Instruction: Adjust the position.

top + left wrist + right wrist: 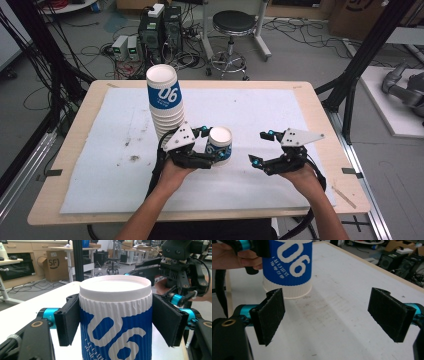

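Item: white mat [100, 150], cup stack [165, 102], single cup [220, 145].
You are clamping the upright cup between the left gripper [212, 145] pads, just right of the stack; your right gripper [260, 147] is waiting wide open and empty, farther right.

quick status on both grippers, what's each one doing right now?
Left gripper: closed on the upside-down paper cup, pads pressing both its sides.
Right gripper: open, nothing between its pads, hovering over the table.
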Demonstrator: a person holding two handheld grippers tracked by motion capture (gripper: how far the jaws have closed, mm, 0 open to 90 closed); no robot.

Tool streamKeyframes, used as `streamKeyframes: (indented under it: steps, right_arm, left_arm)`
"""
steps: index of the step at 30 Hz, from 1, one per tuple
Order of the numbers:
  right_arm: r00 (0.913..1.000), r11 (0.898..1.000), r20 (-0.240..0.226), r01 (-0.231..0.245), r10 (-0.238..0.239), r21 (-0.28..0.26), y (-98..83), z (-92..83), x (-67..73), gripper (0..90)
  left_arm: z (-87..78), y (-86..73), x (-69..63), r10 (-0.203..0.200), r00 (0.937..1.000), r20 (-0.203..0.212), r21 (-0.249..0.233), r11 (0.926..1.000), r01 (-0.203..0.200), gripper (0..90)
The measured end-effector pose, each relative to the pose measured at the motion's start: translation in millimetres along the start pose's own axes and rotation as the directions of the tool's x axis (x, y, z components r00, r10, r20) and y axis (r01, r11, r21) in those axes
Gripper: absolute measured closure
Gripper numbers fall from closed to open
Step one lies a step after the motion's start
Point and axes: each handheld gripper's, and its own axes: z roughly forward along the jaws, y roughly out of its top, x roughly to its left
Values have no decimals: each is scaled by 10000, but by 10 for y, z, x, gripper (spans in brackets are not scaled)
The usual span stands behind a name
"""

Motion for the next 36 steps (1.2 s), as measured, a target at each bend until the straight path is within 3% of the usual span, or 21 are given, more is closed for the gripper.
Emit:
streamKeyframes:
  steps: [9,17,23,29,33,36]
  right_arm:
    - [9976,9999,-696,-50,39,-157,1,104,75,144]
    - [9895,10000,-1442,-87,81,-32,8,251,154,144]
    - [9887,9998,-1498,-66,33,-213,19,245,152,144]
    - [9898,9996,-1422,-18,-25,-296,60,120,88,145]
    - [9924,9979,-1233,-62,-18,-645,199,-25,13,145]
    - [9918,9984,-1265,135,-203,-542,355,-59,-14,147]
  left_arm:
    - [106,57,-22,121,9989,444,-4,9999,-121,272]
    - [174,144,-68,267,9953,936,-103,9996,-258,272]
    - [199,180,-77,381,9934,1084,26,9992,-386,273]
    - [186,172,-66,559,9911,1206,356,9975,-606,274]
    - [207,153,-81,839,9885,1255,734,9929,-936,274]
    - [224,132,-90,869,9878,1290,782,9922,-975,274]
